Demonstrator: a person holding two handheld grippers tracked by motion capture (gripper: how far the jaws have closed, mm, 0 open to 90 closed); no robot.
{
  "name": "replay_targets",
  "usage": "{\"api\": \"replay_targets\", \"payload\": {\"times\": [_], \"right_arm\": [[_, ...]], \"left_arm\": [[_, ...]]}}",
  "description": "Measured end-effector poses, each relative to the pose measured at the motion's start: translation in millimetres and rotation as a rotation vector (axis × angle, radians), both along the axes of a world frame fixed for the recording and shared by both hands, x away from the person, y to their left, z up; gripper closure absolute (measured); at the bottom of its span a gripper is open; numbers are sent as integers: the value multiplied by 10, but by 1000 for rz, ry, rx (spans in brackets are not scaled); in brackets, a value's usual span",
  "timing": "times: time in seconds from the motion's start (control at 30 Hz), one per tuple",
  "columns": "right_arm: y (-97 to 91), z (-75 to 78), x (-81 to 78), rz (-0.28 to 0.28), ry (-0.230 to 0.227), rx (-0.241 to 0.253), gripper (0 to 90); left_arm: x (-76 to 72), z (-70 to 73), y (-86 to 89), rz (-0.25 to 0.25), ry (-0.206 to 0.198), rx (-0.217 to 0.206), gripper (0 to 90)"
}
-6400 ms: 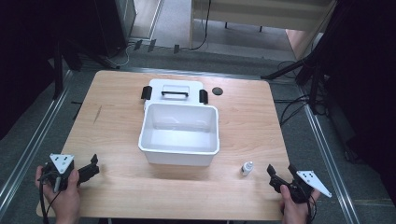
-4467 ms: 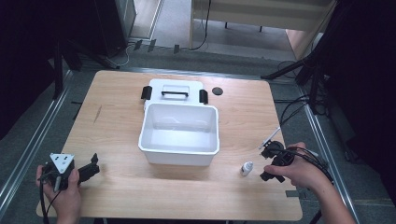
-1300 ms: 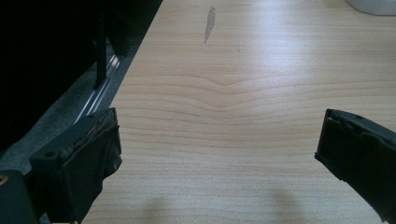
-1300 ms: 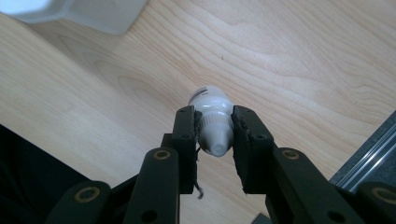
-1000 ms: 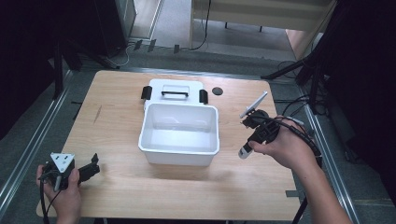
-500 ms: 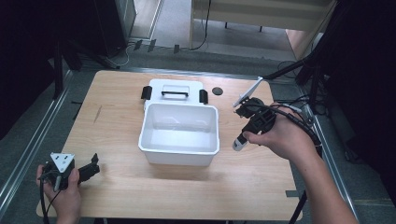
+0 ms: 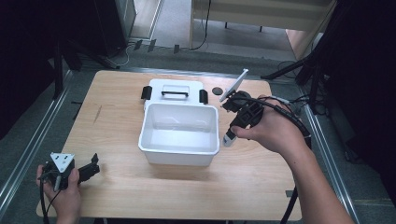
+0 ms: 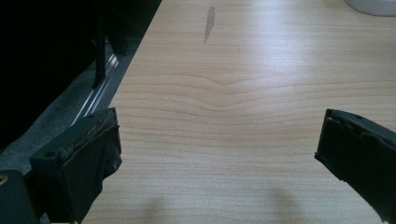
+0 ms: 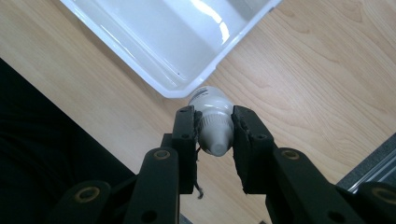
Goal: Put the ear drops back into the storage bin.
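My right gripper [image 9: 214, 123] is shut on a small white bottle [image 9: 212, 120], pinching it near its cap end. In the high view the small white bottle [image 7: 229, 138] hangs from my right gripper [image 7: 233, 130] in the air just right of the white bin [image 7: 180, 151], close to its right rim. The bin's rim and inside [image 9: 154, 32] show beyond the bottle. My left gripper [image 7: 91, 169] rests at the table's front left corner. It stands open over bare wood, jaws wide apart [image 8: 219, 149].
A white lid [image 7: 173, 91] with a black handle and black clips lies behind the bin. A small dark round spot [image 7: 216, 91] sits on the table right of the lid. Metal rails run along both table sides. Cables trail at the right.
My right gripper has picked the bottle up off the table's front right and carried it left and up, to beside the bin's right rim. The left gripper has stayed put.
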State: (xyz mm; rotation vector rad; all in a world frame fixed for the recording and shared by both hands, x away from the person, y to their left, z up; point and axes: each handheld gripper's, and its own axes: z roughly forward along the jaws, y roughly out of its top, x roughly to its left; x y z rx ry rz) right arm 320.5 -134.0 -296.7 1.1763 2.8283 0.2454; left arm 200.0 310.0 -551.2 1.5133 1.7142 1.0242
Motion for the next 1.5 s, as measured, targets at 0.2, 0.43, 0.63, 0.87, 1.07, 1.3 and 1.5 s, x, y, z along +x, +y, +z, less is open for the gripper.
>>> {"api": "replay_targets", "payload": {"times": [0.2,0.43,0.63,0.87,1.07,1.3,1.5], "right_arm": [[107,-18,19,23,2,3,723],[259,-100,37,38,17,-3,723],[356,-181,66,61,36,-7,723],[431,-303,91,77,56,-21,723],[447,-397,111,80,72,-22,723],[453,-484,132,83,87,-25,723],[474,-575,159,85,107,-29,723]], "left_arm": [[2,-1,0,-1,0,0,2],[3,-1,0,-2,0,0,2],[4,-1,1,-3,1,-1,2],[3,-1,0,-7,2,0,2],[5,-2,-2,-5,1,1,2],[8,-4,-5,-5,0,2,2],[7,-3,-2,-6,1,3,2]]}}
